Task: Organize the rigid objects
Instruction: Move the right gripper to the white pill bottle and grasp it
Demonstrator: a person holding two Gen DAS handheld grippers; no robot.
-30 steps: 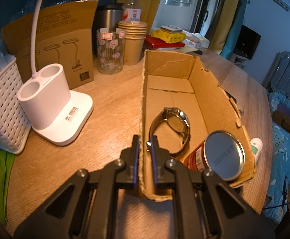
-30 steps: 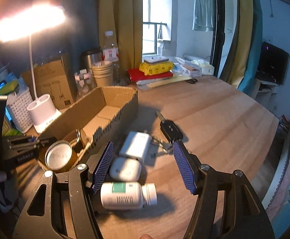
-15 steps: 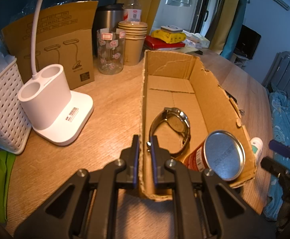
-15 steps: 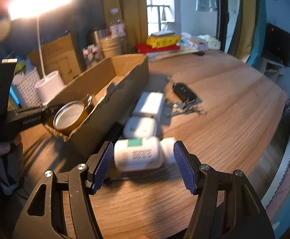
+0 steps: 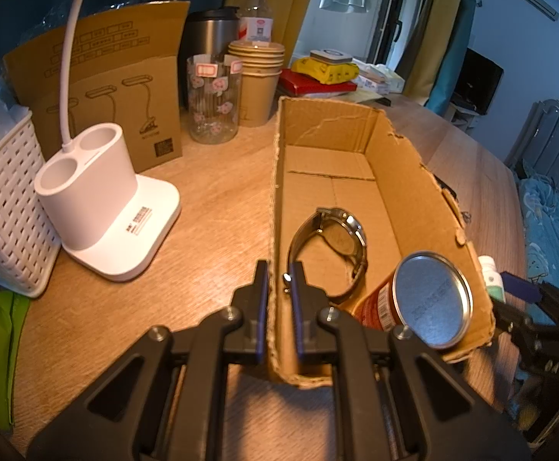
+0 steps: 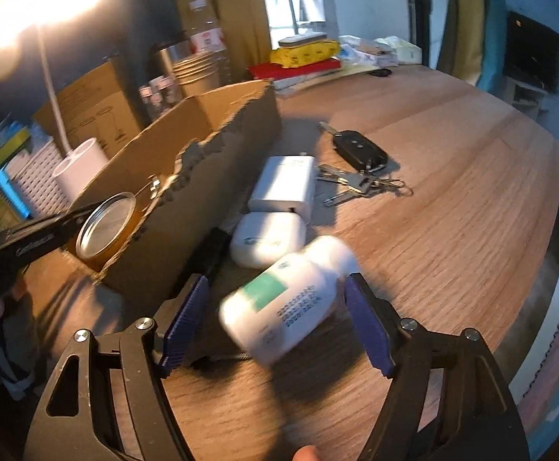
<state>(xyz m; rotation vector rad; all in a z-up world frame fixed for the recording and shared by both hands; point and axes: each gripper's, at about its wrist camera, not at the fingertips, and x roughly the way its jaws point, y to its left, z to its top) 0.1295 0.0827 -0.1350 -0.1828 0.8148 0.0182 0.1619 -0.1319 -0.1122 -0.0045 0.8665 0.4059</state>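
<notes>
My left gripper (image 5: 279, 288) is closed on the near corrugated wall of the torn cardboard box (image 5: 402, 176), one blue ribbed pad outside, one inside. Inside the box lie a steel-banded wristwatch (image 5: 333, 246) and, in the near right corner, a tilted tin can (image 5: 429, 303) with a smooth metal end. My right gripper (image 6: 275, 319) stands wide open around a blurred white plastic bottle (image 6: 291, 303) with a green label; whether either pad touches it, I cannot tell. Beyond the bottle, beside the box wall on the wood-grain table (image 6: 452, 153), sit a rounded white case (image 6: 268, 238), a flat white rectangular charger (image 6: 285, 184) and a black car key with metal keys (image 6: 360, 153).
</notes>
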